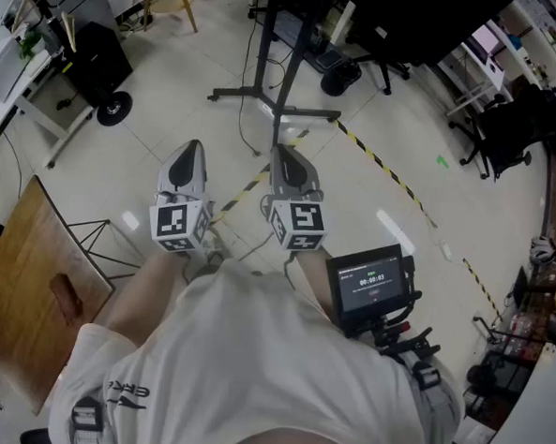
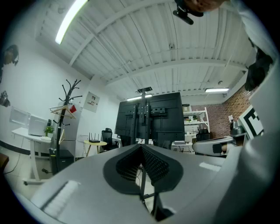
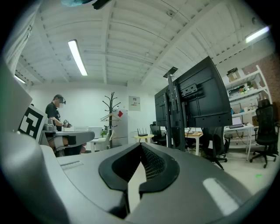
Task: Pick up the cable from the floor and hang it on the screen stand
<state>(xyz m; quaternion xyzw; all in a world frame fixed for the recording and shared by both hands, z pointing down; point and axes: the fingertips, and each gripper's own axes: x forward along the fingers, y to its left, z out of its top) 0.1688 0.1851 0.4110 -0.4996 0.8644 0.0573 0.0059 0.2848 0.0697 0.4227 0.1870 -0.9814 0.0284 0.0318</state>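
Glossy pale floor (image 1: 172, 107), black T-footed screen stand (image 1: 288, 76)

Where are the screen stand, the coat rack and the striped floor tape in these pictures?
screen stand (image 1: 294, 67): head view, its pole.
coat rack (image 2: 63, 116): left gripper view, its pole.
striped floor tape (image 1: 385, 168): head view, middle of the strip.

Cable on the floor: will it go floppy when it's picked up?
Probably floppy: the cable lies in a loose curve by the base of the screen stand. It looks thin, so likely light, and its ends would probably dangle.
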